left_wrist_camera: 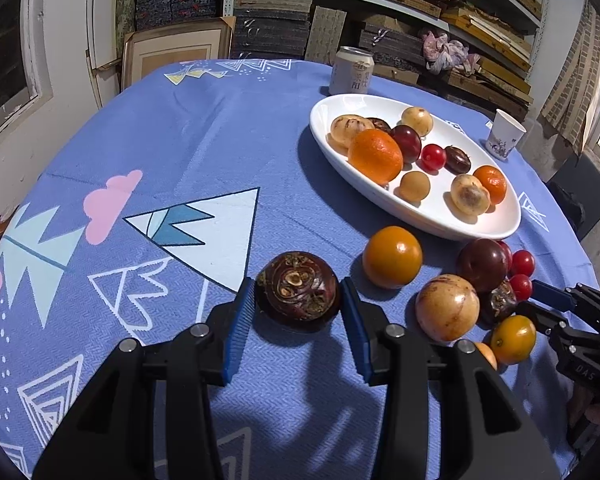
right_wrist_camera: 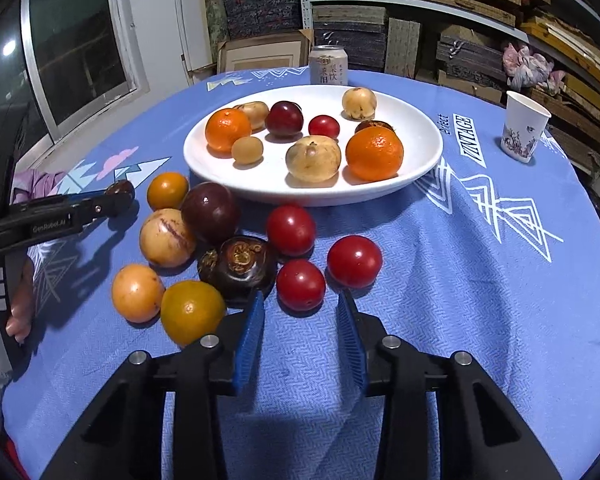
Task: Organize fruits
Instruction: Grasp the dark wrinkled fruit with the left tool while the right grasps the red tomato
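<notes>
**A:** So where's the water chestnut (left_wrist_camera: 297, 286) placed relative to the plate (left_wrist_camera: 485, 227)? Looks like it's sat on the counter (left_wrist_camera: 180, 128) well short of the plate's near rim, left of the loose fruit pile.

**B:** Yep, and it's bracketed by the left gripper (left_wrist_camera: 298, 300): jaws spread, one blue pad on each side, contact can't be confirmed. It's probably hard and light, with smooth skin and a rough crown, so it should be squeezed across the widest part of its flanks, not the crown.

**A:** And the right gripper (right_wrist_camera: 300, 312)?

**B:** Spread wide too, nothing held. A cherry tomato (right_wrist_camera: 300, 285) is lined up just past its tips, nearer than the plate. That one's likely soft and slick, so a gentle pinch at mid-height is advised.
</notes>
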{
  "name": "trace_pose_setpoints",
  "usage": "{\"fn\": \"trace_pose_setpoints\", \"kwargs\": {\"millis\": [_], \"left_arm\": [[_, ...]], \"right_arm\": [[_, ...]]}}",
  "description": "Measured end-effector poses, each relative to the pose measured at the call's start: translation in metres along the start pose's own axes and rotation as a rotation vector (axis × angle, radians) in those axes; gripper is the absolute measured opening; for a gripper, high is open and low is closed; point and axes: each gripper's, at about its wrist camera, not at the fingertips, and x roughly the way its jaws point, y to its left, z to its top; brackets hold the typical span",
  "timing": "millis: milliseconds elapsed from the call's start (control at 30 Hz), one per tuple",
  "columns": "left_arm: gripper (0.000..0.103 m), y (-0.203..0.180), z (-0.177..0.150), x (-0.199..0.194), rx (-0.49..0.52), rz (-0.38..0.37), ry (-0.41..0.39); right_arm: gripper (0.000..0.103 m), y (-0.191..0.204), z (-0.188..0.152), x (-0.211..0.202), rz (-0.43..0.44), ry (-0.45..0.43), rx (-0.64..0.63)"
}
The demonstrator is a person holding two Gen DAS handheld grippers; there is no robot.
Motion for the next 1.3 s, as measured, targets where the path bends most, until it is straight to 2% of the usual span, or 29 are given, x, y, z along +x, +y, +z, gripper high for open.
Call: {"fn": "trace_pose_setpoints", "kwargs": {"millis": [167,467,1000,1167,1300], "left_arm": [[0.043,-0.003,-0.001,0.002,0.007,-0.005,0.01],[0.043,-0.004,-0.002,0.005,0.014,0.0,0.022],[0.043,-0.003,-0.002,0.005,0.016,-0.004,0.022],[0.043,-0.003,-0.002,0.001,0.018,-0.001,-0.002],[0.043,-0.005,0.001,-0.009,0.016,-0.003,-0.041]], "right_arm": [[0.039,0.0,0.004,0.001,0.001,-0.015,0.011],[0.027,0.003,0.006,0.004,0.002,-0.015,0.012],[0.026,0.0,0.009,0.009,0.022,0.002,0.04],[0.026,0.004,0.005,0.0,0.015,-0.02,0.025],[0.026,0.004,0.007,-0.012,0.007,-0.071,0.026]]}}
